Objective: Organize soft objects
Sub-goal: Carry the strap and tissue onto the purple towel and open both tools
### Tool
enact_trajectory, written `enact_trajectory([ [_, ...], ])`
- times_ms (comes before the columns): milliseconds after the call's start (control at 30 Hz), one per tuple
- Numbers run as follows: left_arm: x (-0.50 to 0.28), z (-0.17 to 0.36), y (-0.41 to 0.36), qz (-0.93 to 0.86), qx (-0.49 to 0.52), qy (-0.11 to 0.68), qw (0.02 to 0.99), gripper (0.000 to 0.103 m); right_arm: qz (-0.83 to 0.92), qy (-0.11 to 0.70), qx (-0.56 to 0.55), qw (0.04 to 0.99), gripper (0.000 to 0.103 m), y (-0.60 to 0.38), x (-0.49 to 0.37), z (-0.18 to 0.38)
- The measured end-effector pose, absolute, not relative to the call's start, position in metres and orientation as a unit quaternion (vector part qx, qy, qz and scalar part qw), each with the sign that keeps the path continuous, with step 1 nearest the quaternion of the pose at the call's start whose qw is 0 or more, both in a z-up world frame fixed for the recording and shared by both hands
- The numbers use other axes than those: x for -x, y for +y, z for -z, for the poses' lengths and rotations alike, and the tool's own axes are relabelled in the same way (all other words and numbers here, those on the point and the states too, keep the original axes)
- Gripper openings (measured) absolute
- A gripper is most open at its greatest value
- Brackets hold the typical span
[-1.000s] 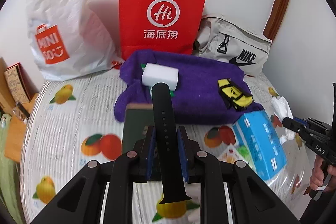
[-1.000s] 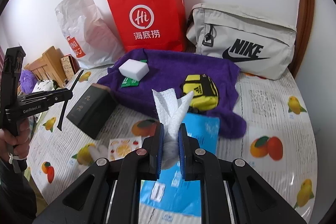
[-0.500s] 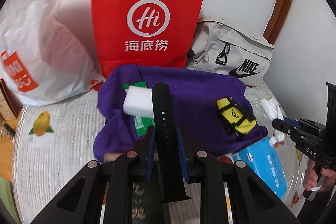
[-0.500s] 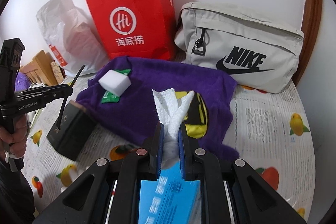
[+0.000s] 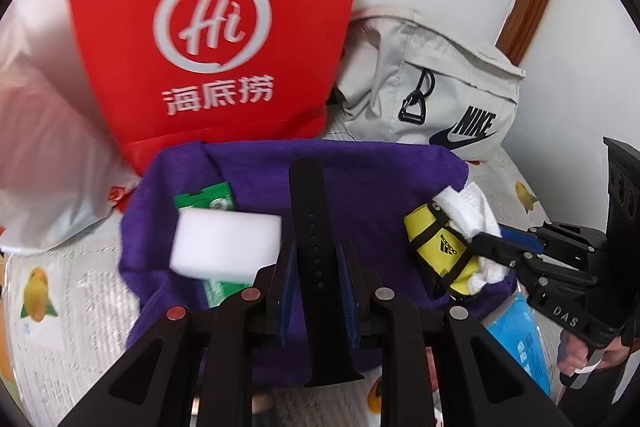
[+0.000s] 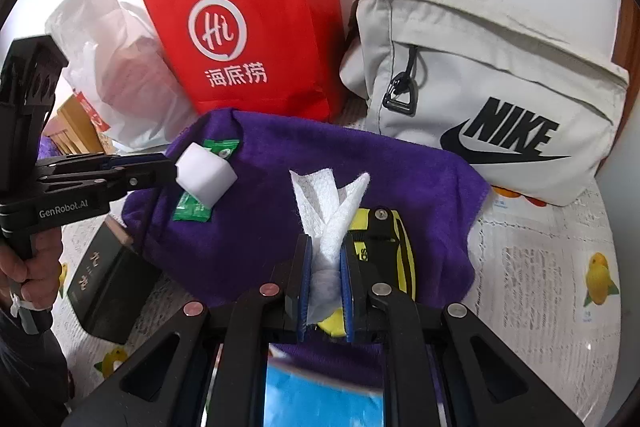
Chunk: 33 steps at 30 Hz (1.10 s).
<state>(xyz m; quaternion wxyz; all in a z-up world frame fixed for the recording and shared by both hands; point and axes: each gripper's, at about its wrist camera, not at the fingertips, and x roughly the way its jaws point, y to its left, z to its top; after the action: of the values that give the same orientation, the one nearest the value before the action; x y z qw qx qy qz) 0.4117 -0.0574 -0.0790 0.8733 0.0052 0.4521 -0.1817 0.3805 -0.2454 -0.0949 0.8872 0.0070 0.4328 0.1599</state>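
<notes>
We see a matt black rubbery strap [image 5: 310,255] with punched holes. The purple towel [image 6: 384,171] is fuzzy, napped cloth. The white tissue [image 6: 328,203] is soft, embossed paper, crumpled. The white sponge block [image 5: 226,247] looks matt and fine-pored. The green sachet [image 6: 192,207] is glossy foil or plastic. We note the red bag [image 6: 256,39] is smooth, stiff paper; the white bag [image 6: 112,67] is thin, crinkled plastic. The grey pouch [image 6: 492,83] is woven fabric with a matt black clip. The yellow pouch [image 5: 438,251] is smooth synthetic cloth. The table cover [image 6: 540,287] appears glossy printed plastic.
</notes>
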Motion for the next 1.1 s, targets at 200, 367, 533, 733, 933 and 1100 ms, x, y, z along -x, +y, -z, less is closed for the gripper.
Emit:
enact_trajectory([
  [200,-0.425,0.097,-0.065,0.181,-0.008,0.472,0.863,0.02,-0.159,0.461,-0.004,0.873,0.014,-0.248,-0.394,0.113],
  [367,-0.437,0.109,-0.071,0.166,-0.019,0.488,0.857,0.02,-0.163,0.479,-0.005,0.863,0.014,-0.249,-0.403,0.123],
  [533,-0.445,0.12,-0.075,0.159,-0.024,0.503,0.849,0.02,-0.165,0.488,-0.004,0.857,0.015,-0.248,-0.405,0.13],
  [733,-0.449,0.128,-0.075,0.15,-0.033,0.516,0.842,0.021,-0.162,0.492,-0.006,0.856,0.016,-0.248,-0.408,0.132],
  [933,-0.451,0.127,-0.073,0.148,-0.024,0.525,0.838,0.023,-0.17,0.485,0.005,0.858,0.044,-0.245,-0.402,0.126],
  [1100,-0.439,0.116,-0.064,0.141,-0.025,0.523,0.84,0.03,-0.163,0.478,0.006,0.863,0.047,-0.247,-0.394,0.115],
])
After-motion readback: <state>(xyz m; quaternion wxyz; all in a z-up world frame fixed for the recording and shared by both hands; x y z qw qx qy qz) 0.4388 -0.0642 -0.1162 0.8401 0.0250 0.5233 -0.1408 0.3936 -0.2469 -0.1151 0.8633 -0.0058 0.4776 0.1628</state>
